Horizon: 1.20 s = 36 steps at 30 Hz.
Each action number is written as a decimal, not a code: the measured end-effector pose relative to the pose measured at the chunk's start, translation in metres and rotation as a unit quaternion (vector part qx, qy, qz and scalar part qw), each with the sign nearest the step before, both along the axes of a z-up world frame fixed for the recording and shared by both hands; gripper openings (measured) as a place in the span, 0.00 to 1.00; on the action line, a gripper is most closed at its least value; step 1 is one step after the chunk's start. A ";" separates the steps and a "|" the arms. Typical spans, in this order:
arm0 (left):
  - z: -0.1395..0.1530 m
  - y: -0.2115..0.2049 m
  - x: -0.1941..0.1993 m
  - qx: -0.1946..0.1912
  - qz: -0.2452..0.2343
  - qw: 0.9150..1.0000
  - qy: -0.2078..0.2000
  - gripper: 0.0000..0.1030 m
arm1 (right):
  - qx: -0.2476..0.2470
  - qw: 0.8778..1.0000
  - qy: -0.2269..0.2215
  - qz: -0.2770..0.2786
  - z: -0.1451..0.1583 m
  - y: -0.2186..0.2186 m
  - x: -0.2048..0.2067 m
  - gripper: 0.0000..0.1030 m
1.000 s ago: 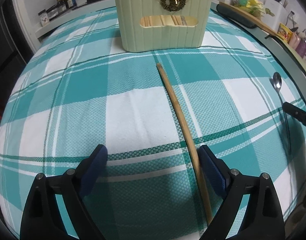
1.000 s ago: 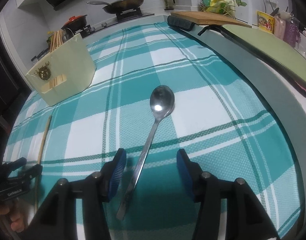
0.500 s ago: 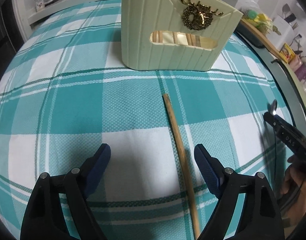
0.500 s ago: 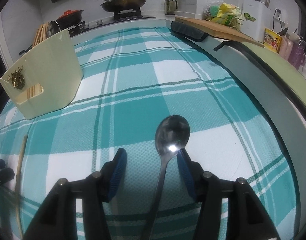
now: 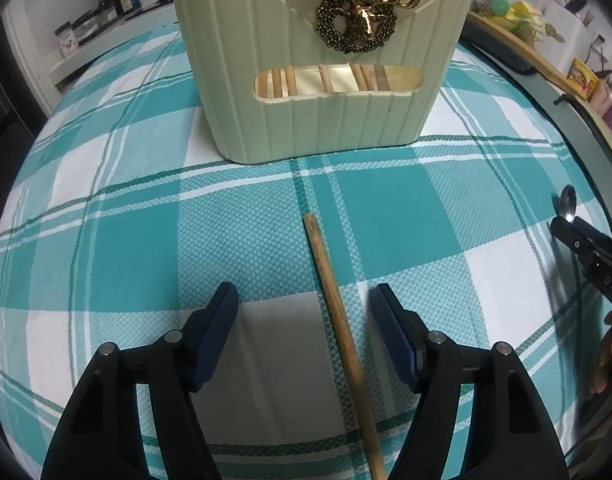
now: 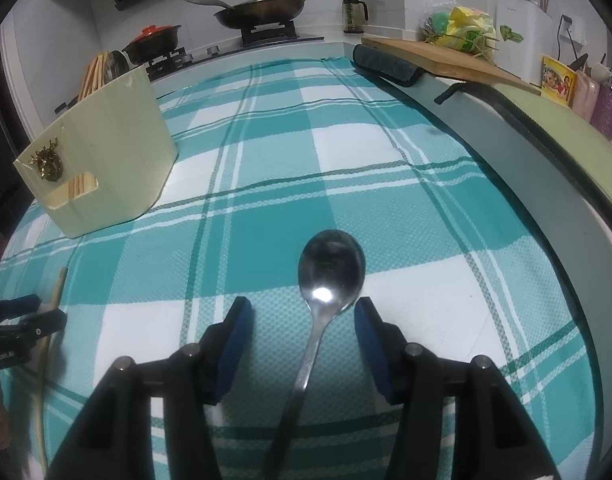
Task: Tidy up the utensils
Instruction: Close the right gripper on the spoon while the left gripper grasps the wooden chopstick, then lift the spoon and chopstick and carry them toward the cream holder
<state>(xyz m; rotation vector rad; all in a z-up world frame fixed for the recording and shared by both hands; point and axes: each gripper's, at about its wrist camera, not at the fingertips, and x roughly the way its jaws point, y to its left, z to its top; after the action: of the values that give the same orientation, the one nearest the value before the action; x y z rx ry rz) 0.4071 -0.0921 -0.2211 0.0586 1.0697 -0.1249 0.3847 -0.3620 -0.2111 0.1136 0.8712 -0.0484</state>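
Note:
A cream utensil holder with a gold deer emblem stands on the teal plaid cloth; it also shows in the right wrist view, with chopsticks inside. A single wooden chopstick lies on the cloth between the fingers of my open left gripper, nearer the right finger. A metal spoon lies on the cloth, its neck between the fingers of my open right gripper. The spoon and the right gripper show at the right edge of the left wrist view.
A stove with a lidded pan and a red-lidded pot is behind the table. A wooden board with packets lies at the back right. A dark rolled cloth is at the table edge.
Both grippers have moved forward along their utensils. The holder looms larger in the left view, and the spoon's bowl now sits just beyond the right fingertips.

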 end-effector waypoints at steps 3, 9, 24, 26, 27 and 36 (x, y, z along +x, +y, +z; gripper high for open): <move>0.003 -0.005 0.002 -0.002 -0.007 1.000 -0.005 0.28 | -0.027 1.000 0.005 -0.010 -0.001 0.005 0.009 0.38; 0.005 0.003 0.002 -0.039 -0.001 0.999 -0.012 0.05 | -0.009 1.000 -0.011 -0.006 0.002 0.001 0.017 0.30; 0.011 0.018 -0.005 -0.060 0.013 0.998 -0.025 0.06 | 0.006 1.000 -0.024 0.018 0.017 0.004 0.007 0.60; 0.008 0.016 -0.004 -0.058 0.007 0.998 -0.015 0.08 | -0.006 0.999 -0.009 0.034 0.012 0.012 0.017 0.60; 0.007 0.016 -0.004 -0.059 0.004 0.998 -0.010 0.11 | -0.013 0.999 0.003 0.040 0.007 0.014 0.025 0.60; 0.027 0.057 -0.012 -0.087 0.020 0.996 -0.014 0.44 | -0.049 0.998 -0.005 0.044 0.001 0.026 0.042 0.35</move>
<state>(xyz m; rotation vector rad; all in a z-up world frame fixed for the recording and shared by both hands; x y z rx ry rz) 0.3950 -0.0354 -0.1940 -0.1175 1.0285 -0.1797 0.4268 -0.3365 -0.2099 -0.0164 0.8605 -0.0080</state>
